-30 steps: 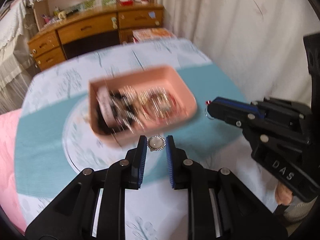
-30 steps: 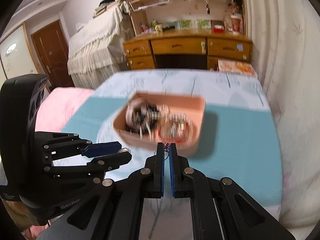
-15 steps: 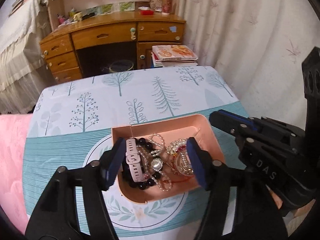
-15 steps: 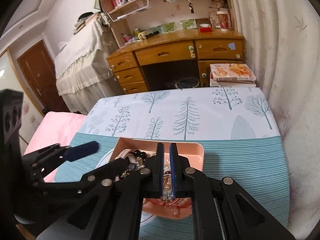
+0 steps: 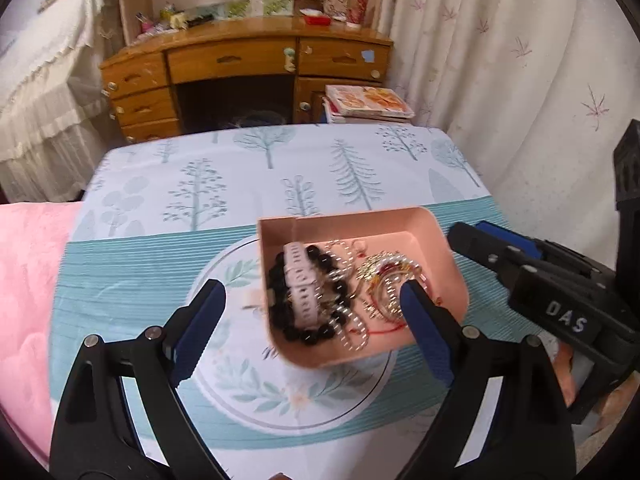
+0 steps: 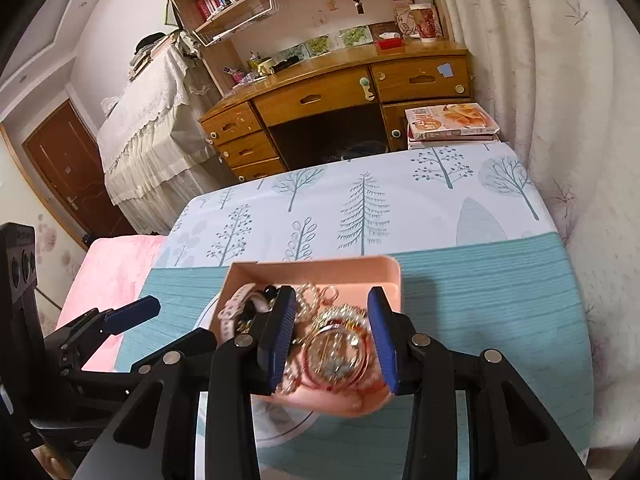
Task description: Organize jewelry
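A pink tray (image 5: 448, 256) sits on the table and holds a pink watch strap (image 5: 302, 292), a black bead bracelet (image 5: 316, 334) and gold and pearl chains (image 5: 384, 280). My left gripper (image 5: 312, 320) is wide open and empty, hovering above the tray. My right gripper (image 6: 332, 336) is open and empty above the tray's right half (image 6: 384, 272), over a gold bangle pile (image 6: 336, 352). The right gripper also shows in the left wrist view (image 5: 492, 248), beside the tray. The left gripper shows at the left of the right wrist view (image 6: 128, 314).
The table wears a tree-print cloth (image 5: 280, 168) with a teal band and a round motif (image 5: 280, 392). A pink cushion (image 5: 20, 300) lies at the left. A wooden desk (image 5: 248, 68), a book stack (image 5: 368, 104) and curtains (image 5: 520, 80) stand beyond.
My left gripper opened and let go of the pearl brooch it held a second ago. My right gripper opened in the last half second. Both rose above the tray.
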The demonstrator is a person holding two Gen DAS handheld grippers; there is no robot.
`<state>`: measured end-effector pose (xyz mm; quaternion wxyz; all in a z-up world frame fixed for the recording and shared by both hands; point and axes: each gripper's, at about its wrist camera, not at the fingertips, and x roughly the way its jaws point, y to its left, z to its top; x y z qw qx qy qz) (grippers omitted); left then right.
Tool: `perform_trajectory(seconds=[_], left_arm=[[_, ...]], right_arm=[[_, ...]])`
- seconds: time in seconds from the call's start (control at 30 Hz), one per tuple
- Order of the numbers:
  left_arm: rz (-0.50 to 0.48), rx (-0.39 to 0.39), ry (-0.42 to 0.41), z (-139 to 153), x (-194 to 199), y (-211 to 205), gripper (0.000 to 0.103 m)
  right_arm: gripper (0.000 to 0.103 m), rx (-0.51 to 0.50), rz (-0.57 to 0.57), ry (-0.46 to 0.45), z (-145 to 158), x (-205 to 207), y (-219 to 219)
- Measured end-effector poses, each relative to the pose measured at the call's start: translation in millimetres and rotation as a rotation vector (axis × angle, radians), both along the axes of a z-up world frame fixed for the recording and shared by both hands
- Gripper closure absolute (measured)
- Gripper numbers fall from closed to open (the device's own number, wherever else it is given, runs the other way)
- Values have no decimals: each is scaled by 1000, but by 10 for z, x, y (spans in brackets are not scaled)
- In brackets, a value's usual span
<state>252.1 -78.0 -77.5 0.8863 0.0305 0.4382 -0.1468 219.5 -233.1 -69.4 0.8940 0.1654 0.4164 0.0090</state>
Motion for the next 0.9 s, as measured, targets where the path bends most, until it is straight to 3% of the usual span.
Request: perform_trajectory(seconds=[0.23, 0.3, 0.4, 0.6, 0.9], left_arm=[[23, -7, -96, 204, -619, 203, 16], [36, 0, -107, 226, -804, 265, 16], [66, 12, -109, 237, -1081, 370, 16], [147, 50, -75, 159, -1582, 583, 15], [221, -12, -87, 204, -2206, 854, 15]], right_arm=[[63, -10, 10, -23, 169, -508, 190], [58, -18, 20, -31, 208, -700, 276], [48, -38, 32, -47, 259, -993, 418], [47, -46, 88, -43, 303, -1574, 731], [29, -90, 102, -44, 390, -2343, 1168]])
